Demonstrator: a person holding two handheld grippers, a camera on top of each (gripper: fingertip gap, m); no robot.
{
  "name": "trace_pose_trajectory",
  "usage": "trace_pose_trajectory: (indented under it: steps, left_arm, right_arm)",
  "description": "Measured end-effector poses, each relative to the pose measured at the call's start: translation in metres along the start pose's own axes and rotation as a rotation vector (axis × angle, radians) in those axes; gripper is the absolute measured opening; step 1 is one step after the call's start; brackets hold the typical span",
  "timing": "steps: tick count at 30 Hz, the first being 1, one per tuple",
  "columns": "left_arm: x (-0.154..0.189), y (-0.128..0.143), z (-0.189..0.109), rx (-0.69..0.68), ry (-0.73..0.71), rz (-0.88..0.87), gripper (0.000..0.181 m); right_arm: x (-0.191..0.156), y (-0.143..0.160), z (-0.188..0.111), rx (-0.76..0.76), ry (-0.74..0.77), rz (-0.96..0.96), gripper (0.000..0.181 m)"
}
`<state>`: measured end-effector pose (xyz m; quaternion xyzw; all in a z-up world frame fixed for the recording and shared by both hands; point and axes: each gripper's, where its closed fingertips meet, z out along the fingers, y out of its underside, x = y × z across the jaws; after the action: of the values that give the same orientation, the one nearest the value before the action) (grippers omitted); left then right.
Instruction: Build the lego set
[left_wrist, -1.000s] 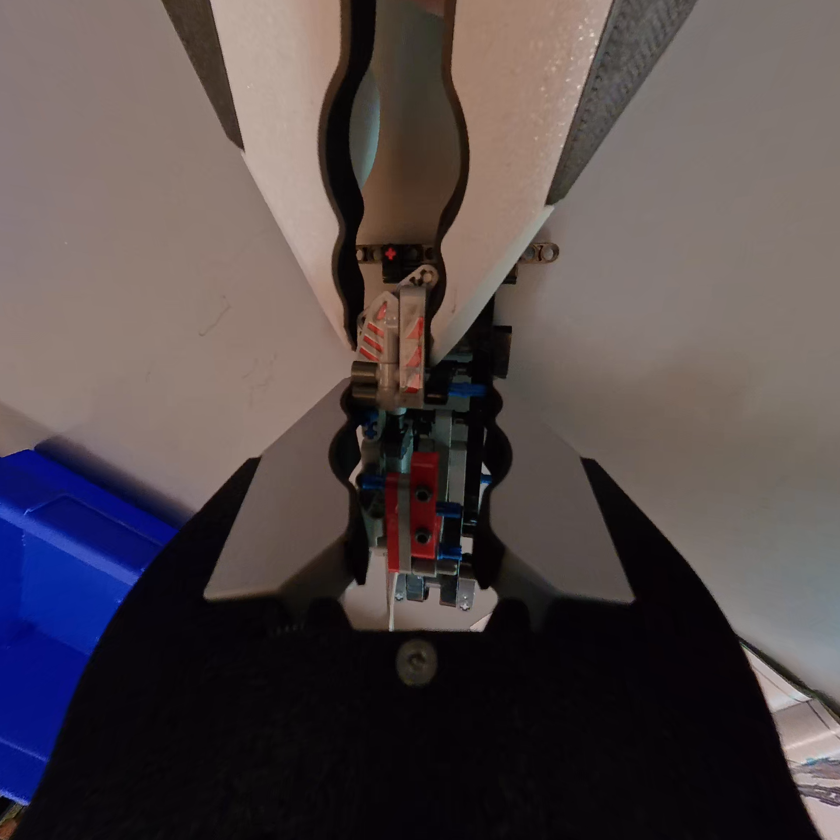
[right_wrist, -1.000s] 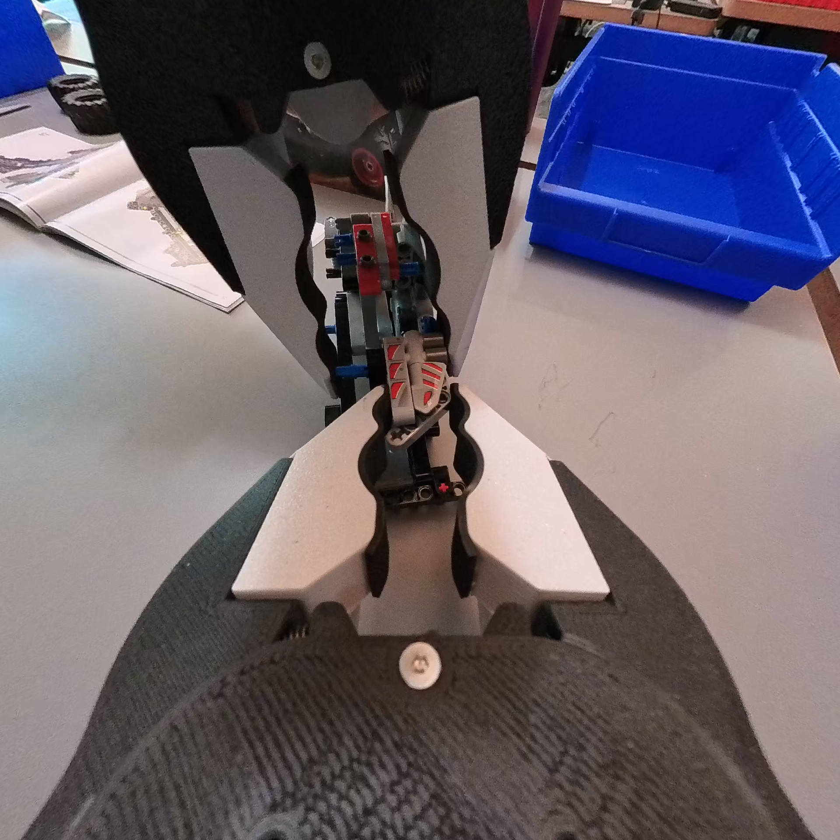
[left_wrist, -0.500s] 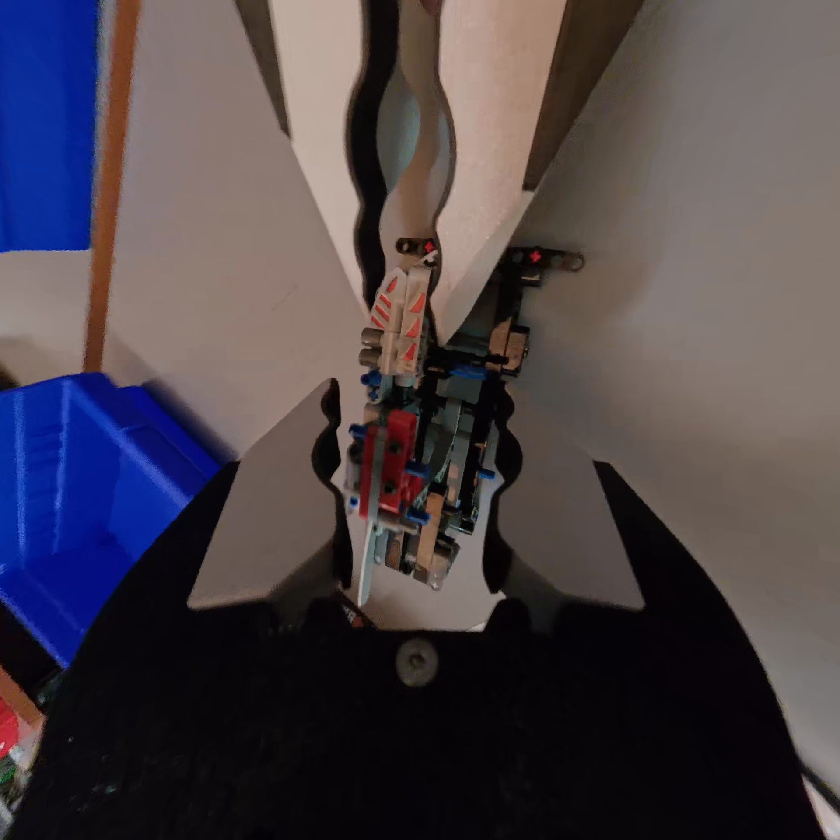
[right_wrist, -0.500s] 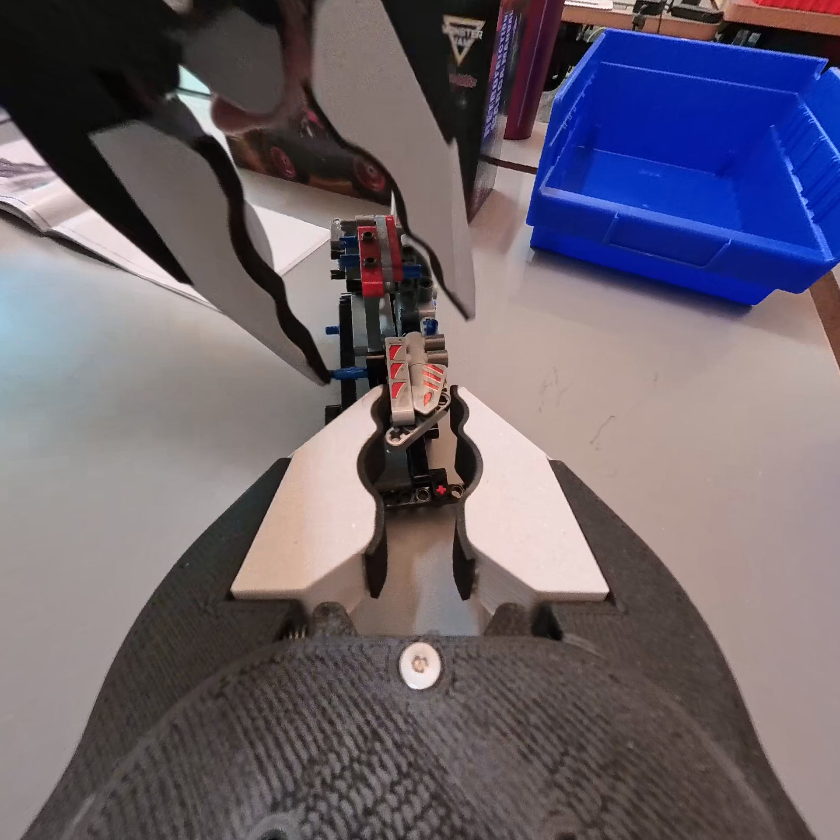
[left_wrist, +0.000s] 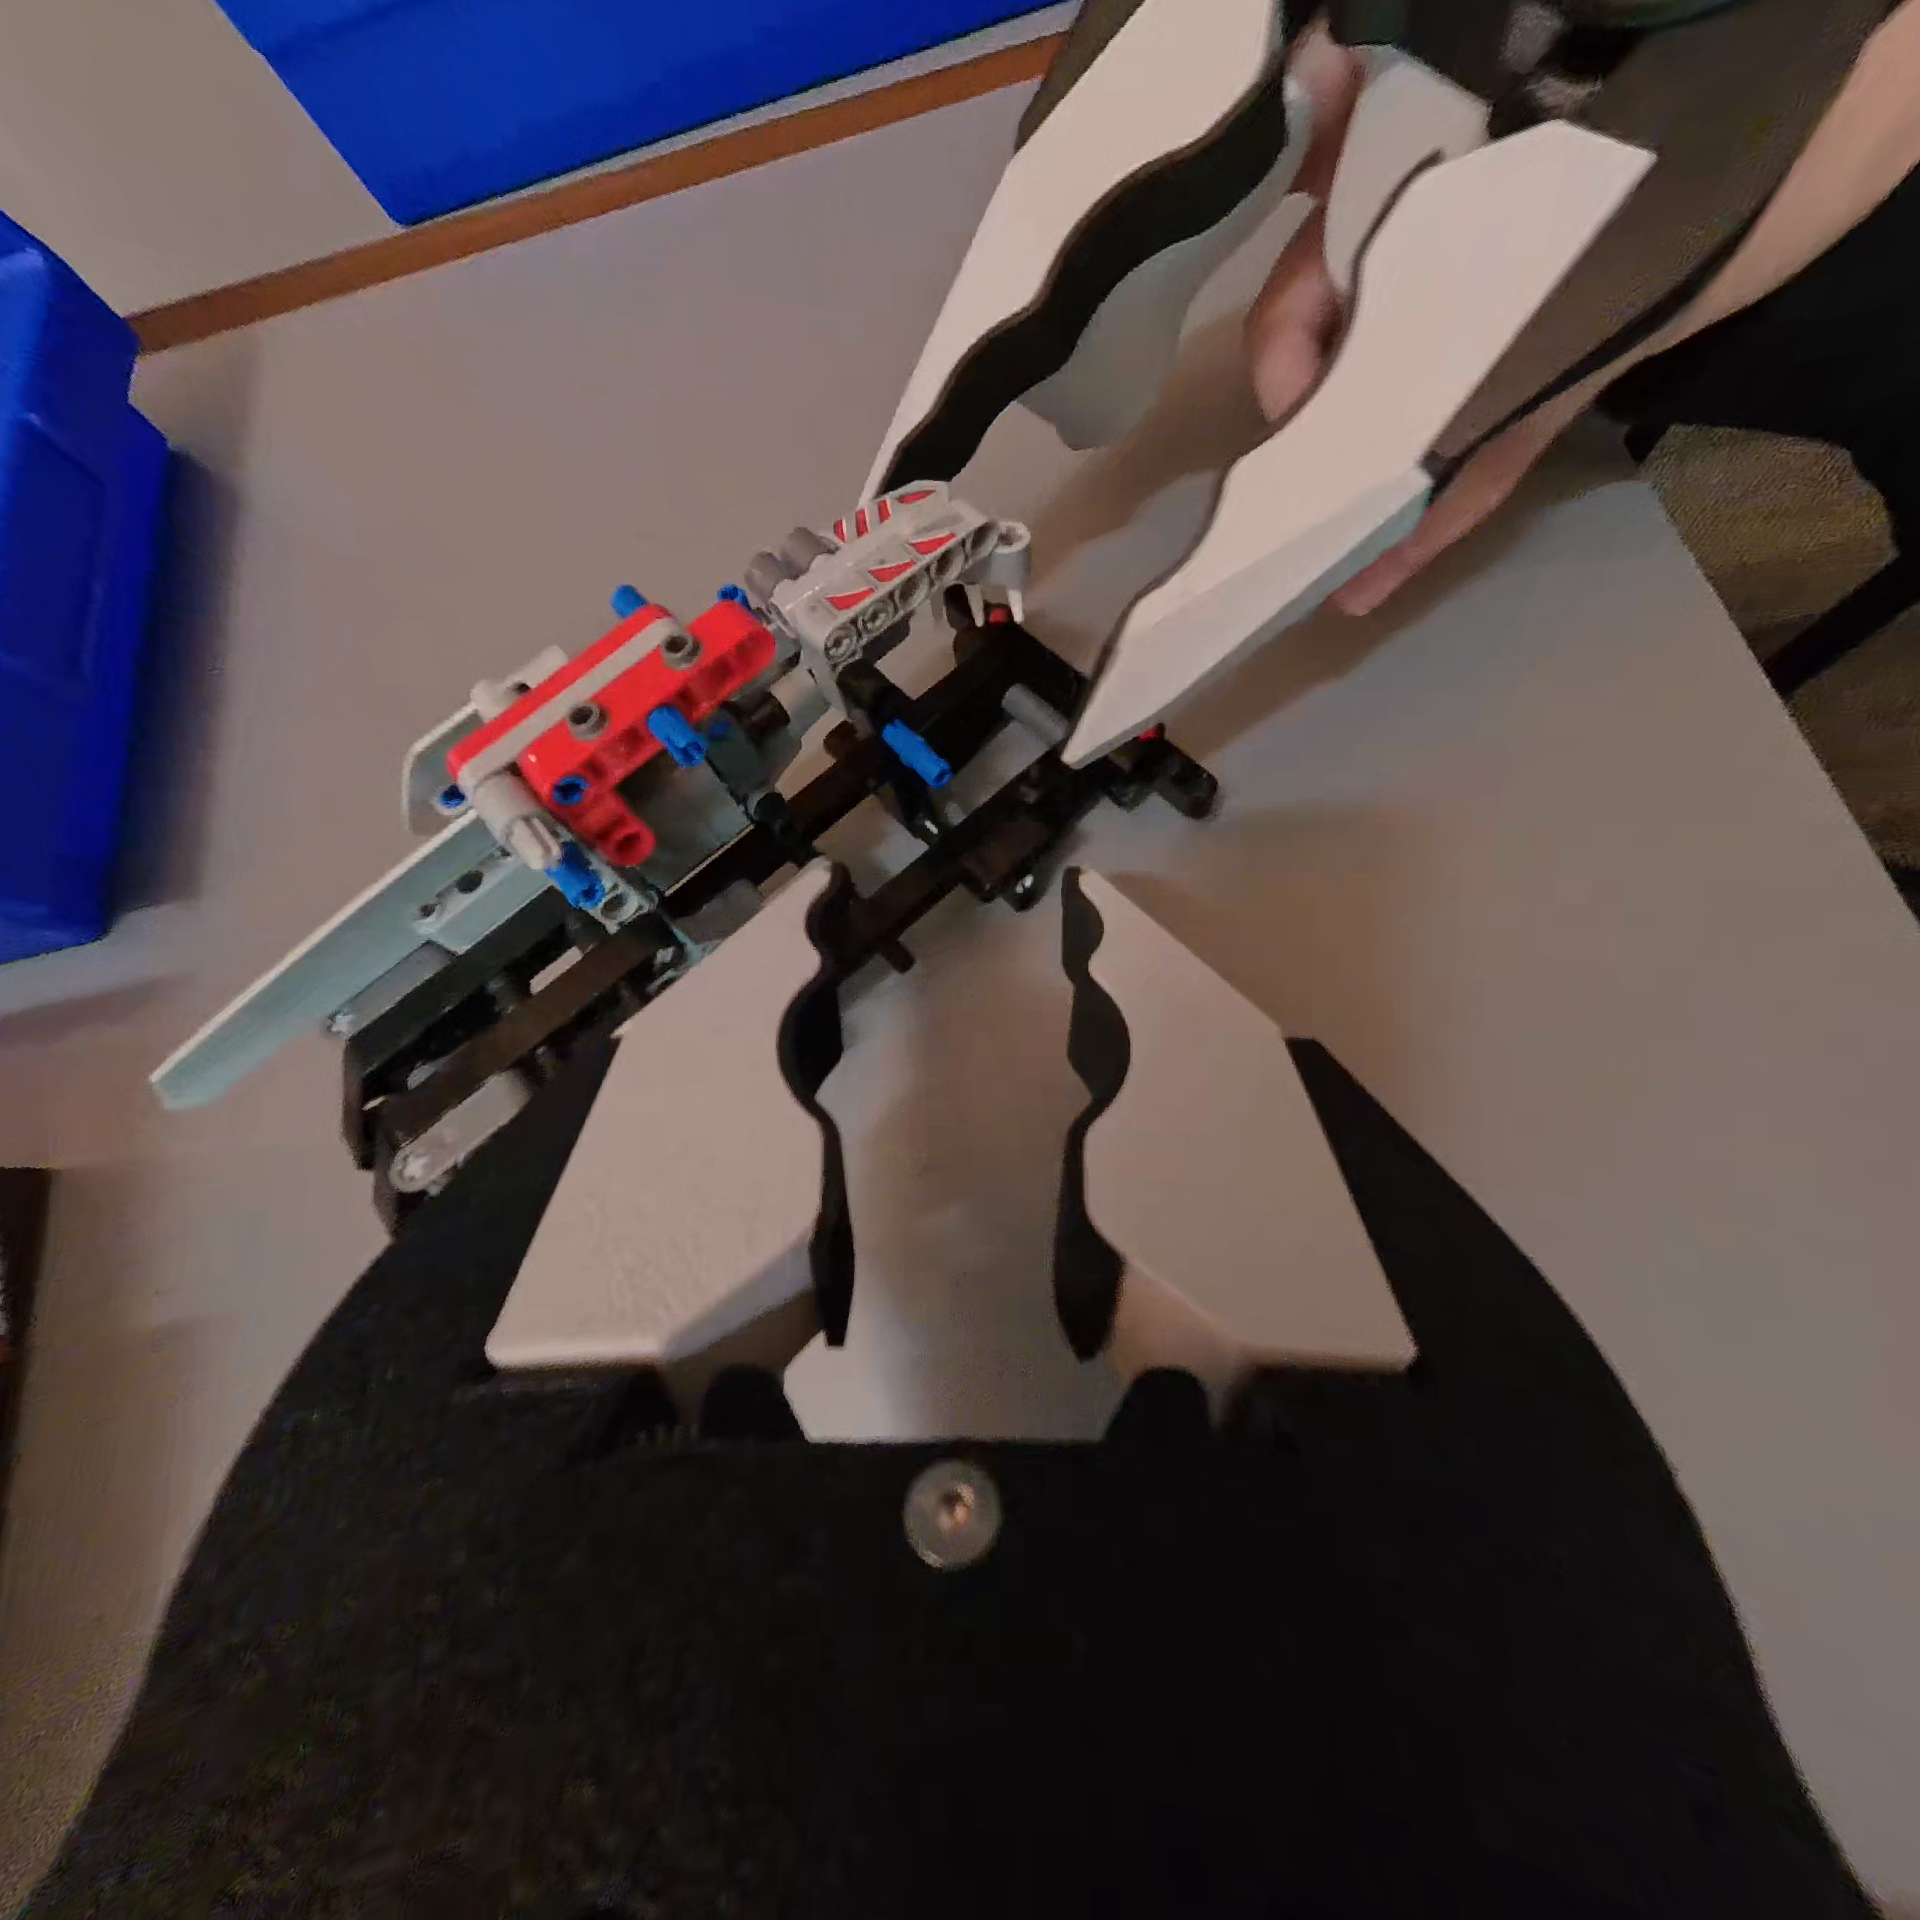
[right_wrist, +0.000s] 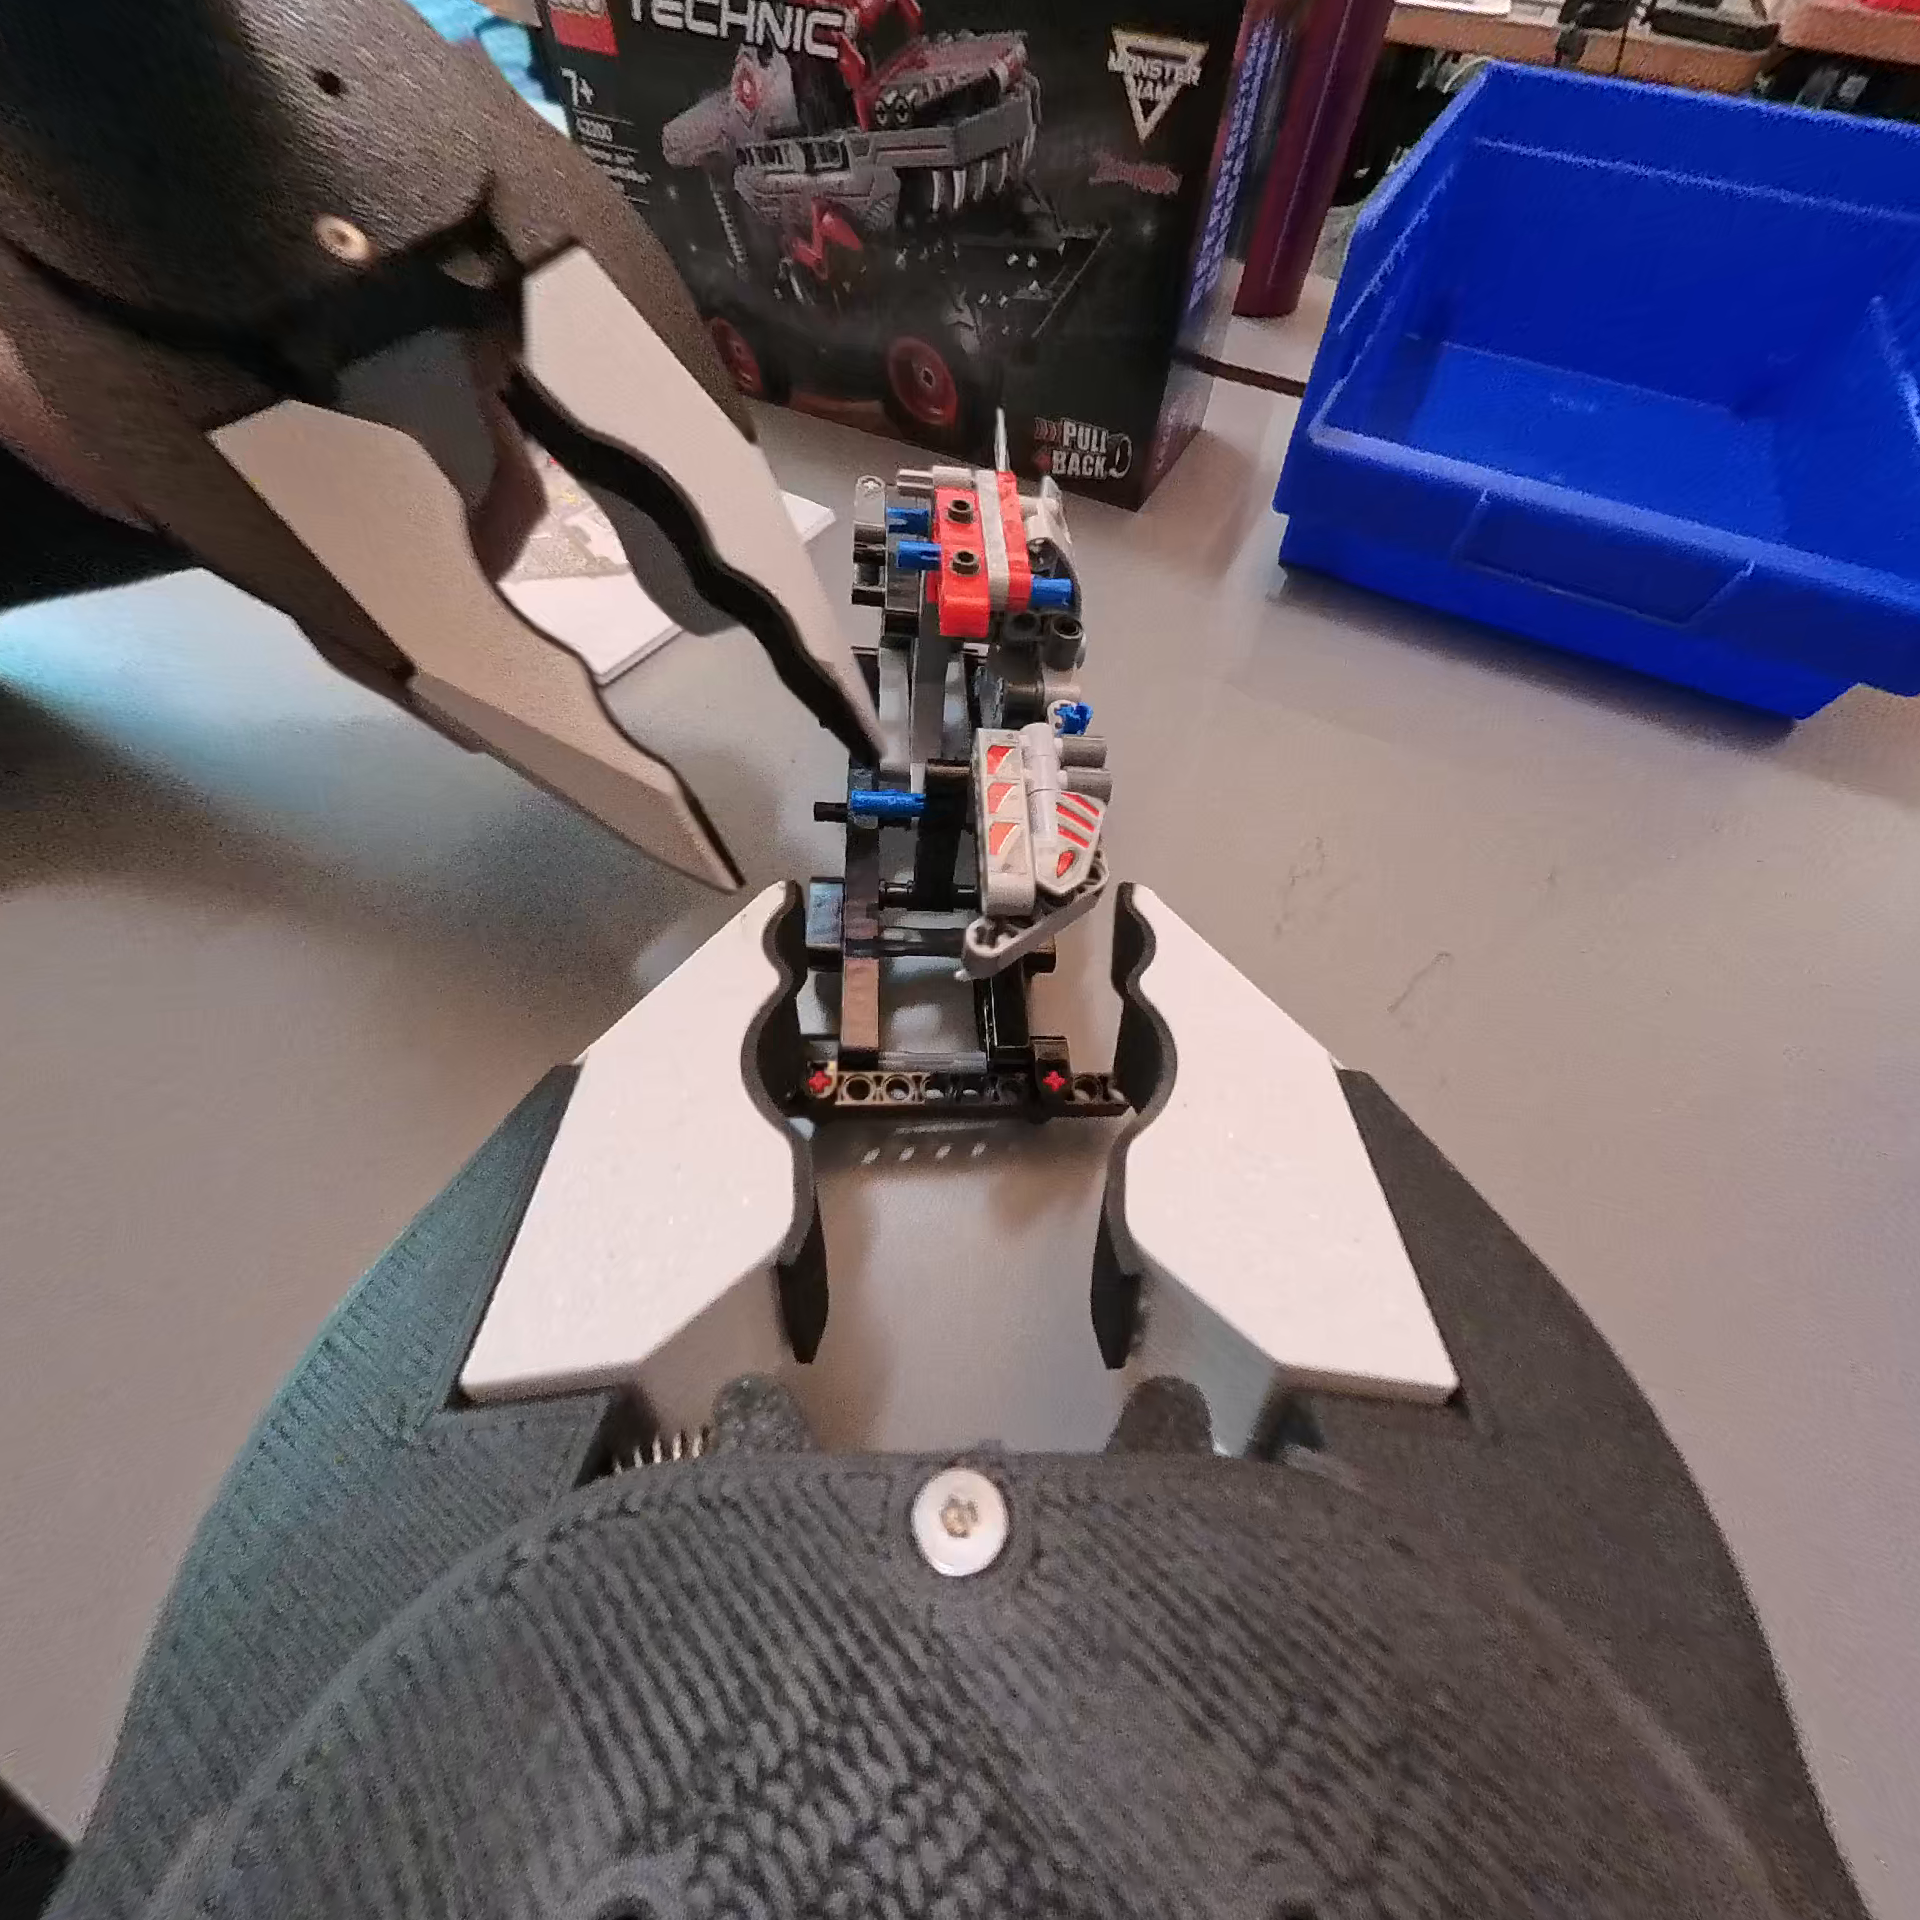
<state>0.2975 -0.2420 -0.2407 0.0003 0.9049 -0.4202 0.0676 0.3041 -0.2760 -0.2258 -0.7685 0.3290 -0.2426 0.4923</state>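
The part-built lego model (right_wrist: 977, 561), a black frame with a red beam, blue pins and a grey red-striped piece, lies on the grey table (right_wrist: 1455, 935). My right gripper (right_wrist: 956, 899) is open, with the frame's near cross beam between its fingers. My left gripper (left_wrist: 951, 883) is open and empty, its tips against the model's long side (left_wrist: 623, 717). In the right wrist view the left gripper (right_wrist: 800, 816) comes in from the upper left. In the left wrist view the right gripper (left_wrist: 977, 623) straddles the model's striped end.
A blue bin (right_wrist: 1610, 416) stands at the back right, and another blue bin (left_wrist: 62, 623) shows at the left of the left wrist view. The set's box (right_wrist: 935, 208) and an instruction booklet (right_wrist: 603, 603) lie behind the model. The table's edge (left_wrist: 1818, 779) is close.
My left gripper let go of the model's far end and swung round to its side. My right gripper opened wider. The model turned from narrow edge-on to showing its full width.
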Motion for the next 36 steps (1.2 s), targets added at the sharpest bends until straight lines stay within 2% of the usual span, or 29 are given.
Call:
trace_pose_trajectory:
  steps: [4, 7, 9, 12, 14, 16, 18, 22, 25, 28, 31, 33, 36]
  left_arm:
    - [0.005, -0.008, 0.008, 0.073, 0.037, -0.066, 0.037]
    - [-0.002, -0.009, 0.010, 0.101, -0.021, -0.060, 0.030]
    - [-0.006, -0.007, 0.010, 0.103, -0.049, -0.070, 0.025]
    - [-0.008, -0.002, 0.008, 0.102, -0.083, -0.122, 0.025]
    - [-0.009, -0.003, 0.000, 0.145, -0.114, -0.149, 0.025]
    - [-0.002, -0.002, -0.004, 0.181, -0.101, -0.155, 0.023]
    - [0.005, 0.009, -0.002, 0.135, -0.081, -0.165, 0.024]
    - [0.018, 0.028, 0.001, 0.049, -0.043, -0.264, 0.027]
    - [0.011, 0.030, 0.003, 0.042, -0.071, -0.353, 0.031]
    - [0.000, 0.014, 0.000, 0.131, -0.083, -0.448, 0.031]
    - [-0.010, 0.009, -0.003, 0.184, -0.148, -0.430, 0.029]
    - [-0.005, 0.012, -0.003, 0.157, -0.147, -0.409, 0.030]
    - [-0.002, 0.019, -0.009, 0.121, -0.159, -0.383, 0.032]
  right_arm:
    - [0.005, -0.008, -0.010, 0.034, 0.028, -0.066, 0.060]
    - [0.008, -0.016, -0.011, 0.074, 0.009, -0.017, 0.059]
    - [0.011, -0.017, -0.008, 0.078, 0.009, -0.053, 0.054]
    - [0.007, -0.019, -0.006, 0.012, -0.022, -0.198, 0.056]
    - [0.012, -0.020, -0.003, -0.061, -0.027, -0.200, 0.055]
    - [0.010, -0.018, 0.001, -0.127, -0.077, -0.172, 0.041]
    - [0.012, -0.011, 0.006, -0.179, -0.093, -0.195, 0.029]
    - [0.016, -0.011, 0.011, -0.198, -0.057, -0.278, 0.025]
    - [0.017, -0.011, 0.012, -0.213, -0.017, -0.212, 0.024]
    - [0.020, -0.011, 0.012, -0.225, 0.058, -0.053, 0.021]
    - [0.020, -0.011, 0.013, -0.229, 0.094, 0.063, 0.021]
    - [0.013, -0.011, 0.009, -0.263, 0.057, -0.045, 0.022]
    - [0.019, -0.025, -0.002, -0.243, 0.084, -0.257, 0.042]
